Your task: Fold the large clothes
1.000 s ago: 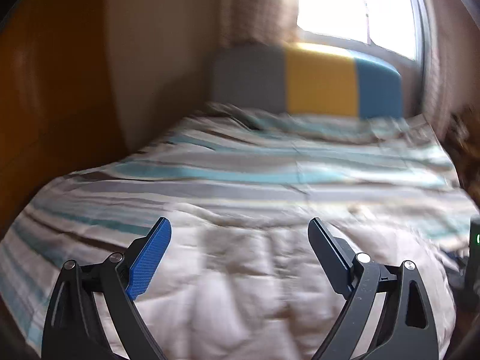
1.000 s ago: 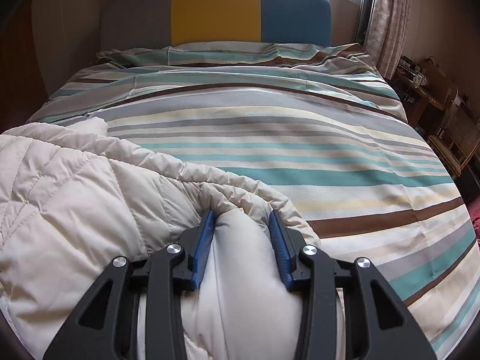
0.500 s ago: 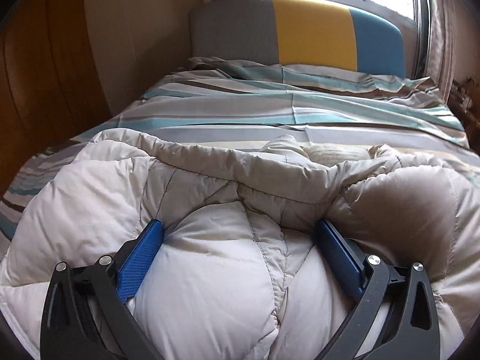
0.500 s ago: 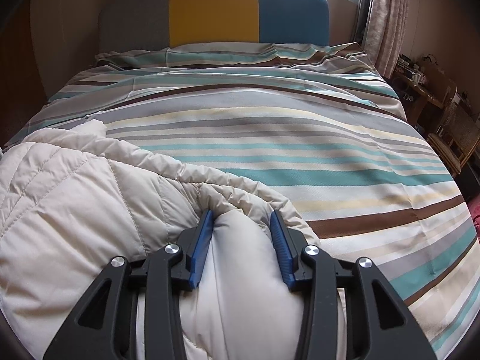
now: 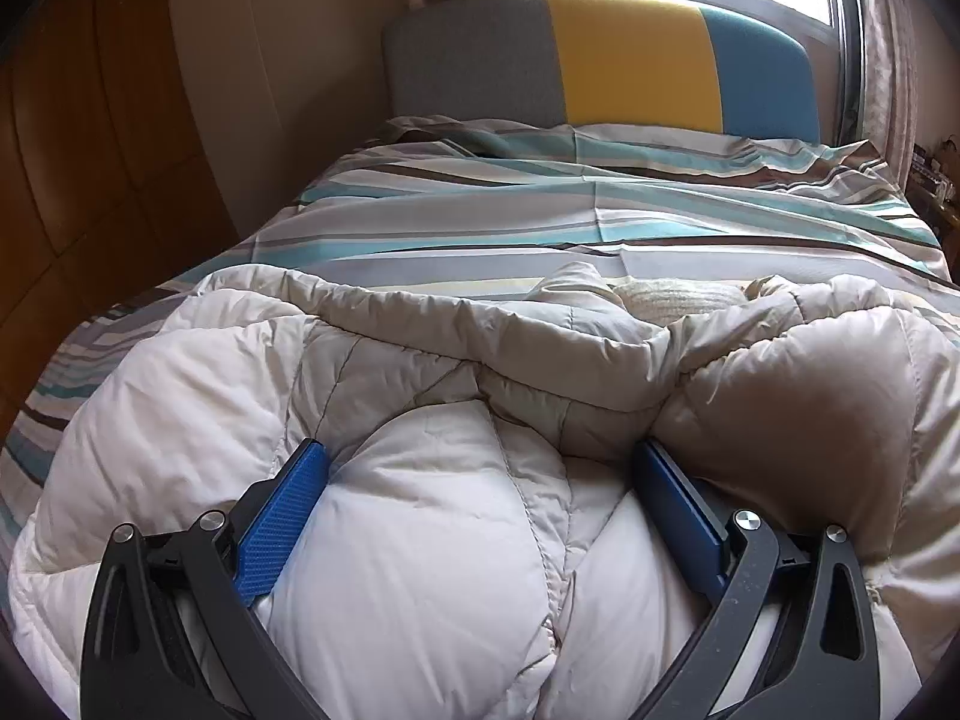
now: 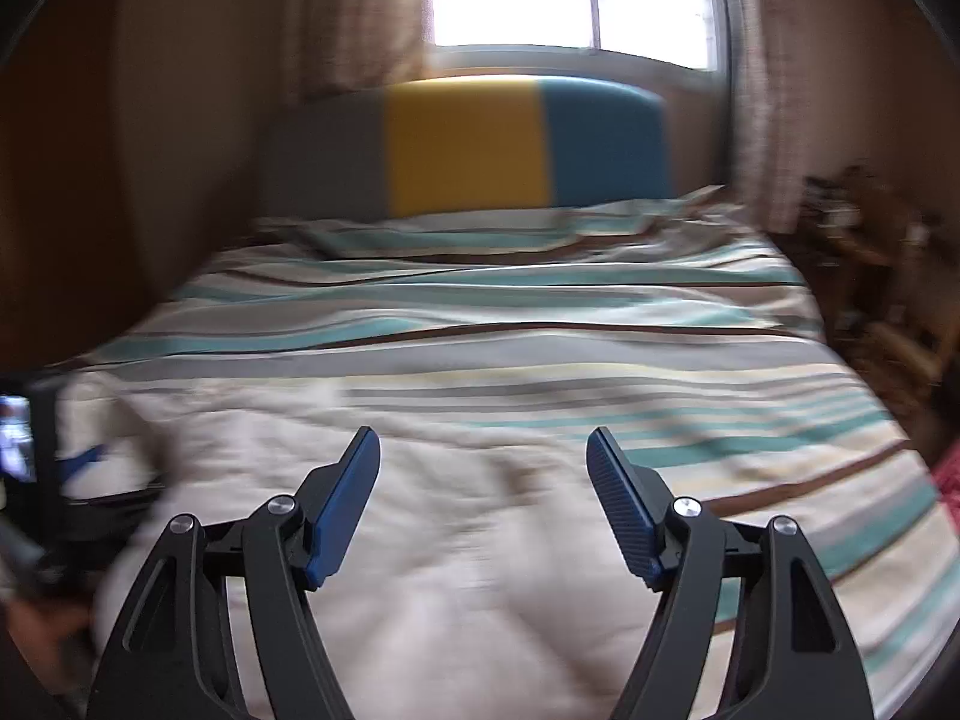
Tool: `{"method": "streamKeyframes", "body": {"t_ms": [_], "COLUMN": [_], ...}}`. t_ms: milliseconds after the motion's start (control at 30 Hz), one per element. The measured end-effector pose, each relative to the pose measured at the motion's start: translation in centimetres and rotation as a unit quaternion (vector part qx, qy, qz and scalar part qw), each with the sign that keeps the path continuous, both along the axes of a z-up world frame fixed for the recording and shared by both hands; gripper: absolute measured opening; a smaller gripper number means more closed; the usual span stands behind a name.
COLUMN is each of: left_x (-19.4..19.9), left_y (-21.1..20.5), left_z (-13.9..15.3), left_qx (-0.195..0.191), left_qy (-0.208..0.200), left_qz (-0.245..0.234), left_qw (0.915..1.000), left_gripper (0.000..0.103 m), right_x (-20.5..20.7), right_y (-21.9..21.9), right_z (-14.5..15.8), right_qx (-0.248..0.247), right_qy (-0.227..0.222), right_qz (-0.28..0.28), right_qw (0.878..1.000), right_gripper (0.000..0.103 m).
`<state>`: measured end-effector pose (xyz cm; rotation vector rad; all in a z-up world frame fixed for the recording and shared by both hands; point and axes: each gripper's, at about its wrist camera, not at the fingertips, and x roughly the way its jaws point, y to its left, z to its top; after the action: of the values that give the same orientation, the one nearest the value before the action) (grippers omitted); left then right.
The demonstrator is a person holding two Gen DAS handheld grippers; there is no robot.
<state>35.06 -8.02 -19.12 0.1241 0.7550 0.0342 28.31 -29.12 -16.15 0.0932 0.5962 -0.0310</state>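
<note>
In the left wrist view we see the cream quilted coat (image 5: 456,420) filling the lower half of the frame, lying on the striped bed cover (image 5: 540,222) with its long axis running from left to right across the picture; its collar or hood edge, a crumpled ridge, faces the upper part of the frame toward the headboard (image 5: 630,66). Our left tool (image 5: 480,480) stands at its full spread, pushed down into the padding at lower centre: a fat bulge of the coat swells up between the two blue pads (image 5: 282,516), which lie against its flanks, though we cannot tell whether they press it hard enough to hold it. More coat spills past both fingers to the left and right edges of the frame. In the right wrist view, which is blurred, the coat (image 6: 420,570) lies in the lower left and centre, below and beyond our right tool (image 6: 483,456), stretching away toward the left edge, where a dark shape we take for the other tool sits, too smeared to read. The right tool's jaws have just been opening and now stand spread, with nothing between the pads (image 6: 345,504); the coat lies apart beneath them. The striped cover (image 6: 660,360) fills the right and upper middle of the frame.
</note>
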Motion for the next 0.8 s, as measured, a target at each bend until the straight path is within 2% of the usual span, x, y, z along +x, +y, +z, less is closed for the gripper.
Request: {"method": "streamKeyframes", "body": {"t_ms": [167,400,633,800], "left_x": [-0.1,-0.2,-0.4,-0.4], "left_y": [0.3,0.3,-0.2,-0.6], "left_z": [0.0,-0.1,-0.7,-0.7], "left_qx": [-0.007,-0.007,0.013,0.026], "left_qy": [0.001,0.0,-0.014,-0.009], "left_qz": [0.001,0.002,0.012,0.013], "left_qw": [1.0,1.0,0.9997,0.9995], "left_gripper": [0.1,0.1,0.1,0.1], "right_x": [2.0,4.5,5.5,5.7], "right_y": [2.7,1.6,2.6,2.7], "right_z": [-2.3,-5.5,-7.8,-8.1], "right_qx": [-0.021,0.027,0.01,0.004], "right_qy": [0.028,0.074,0.075,0.079], "right_qz": [0.038,0.043,0.034,0.032], "right_qw": [0.999,0.996,0.997,0.996], "right_gripper": [0.07,0.075,0.077,0.077]}}
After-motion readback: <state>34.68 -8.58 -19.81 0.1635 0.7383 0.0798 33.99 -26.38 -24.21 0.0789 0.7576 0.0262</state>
